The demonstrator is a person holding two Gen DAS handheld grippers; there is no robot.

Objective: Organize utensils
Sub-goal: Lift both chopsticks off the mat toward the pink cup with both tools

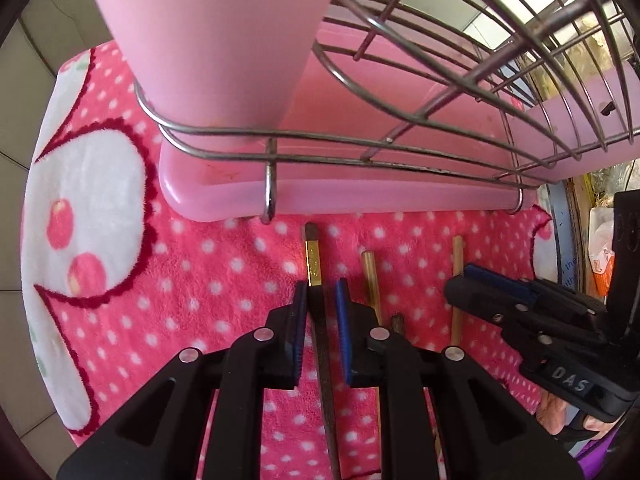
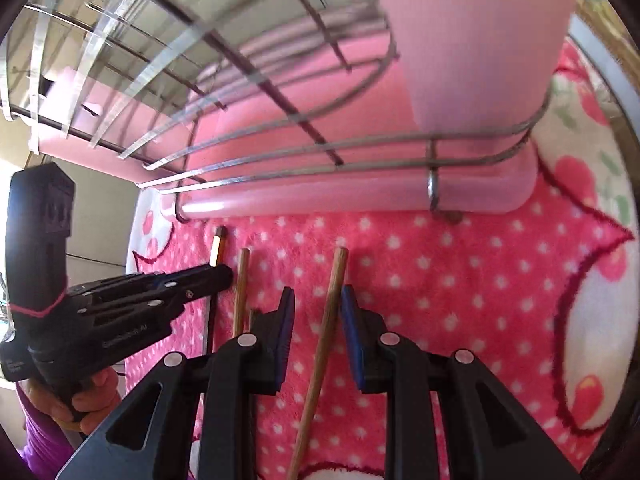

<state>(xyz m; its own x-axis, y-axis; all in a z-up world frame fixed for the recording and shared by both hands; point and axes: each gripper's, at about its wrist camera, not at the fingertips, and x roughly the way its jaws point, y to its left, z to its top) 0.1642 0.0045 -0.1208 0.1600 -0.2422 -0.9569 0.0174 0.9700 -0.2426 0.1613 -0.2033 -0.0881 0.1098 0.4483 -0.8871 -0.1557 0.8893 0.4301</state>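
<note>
Left gripper point(image 1: 322, 332) spread astride our dark chopstick point(image 1: 320, 320); right gripper point(image 2: 318, 336) spread astride 1 wooden chopstick point(image 2: 326, 320): light, stiff, slippery, so we'd pinch mid-shaft.

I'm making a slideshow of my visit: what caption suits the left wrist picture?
Left gripper straddles a dark chopstick on the pink dotted cloth, before the wire rack.

Soft cloth, shiny wire, smooth plastic

My matt black plastic left gripper point(image 1: 322, 312) hovers over fluffy towel point(image 1: 192, 288); glossy metal rack point(image 1: 400, 148), smooth pink tray point(image 1: 320, 196), wooden chopstick point(image 2: 324, 332).
</note>
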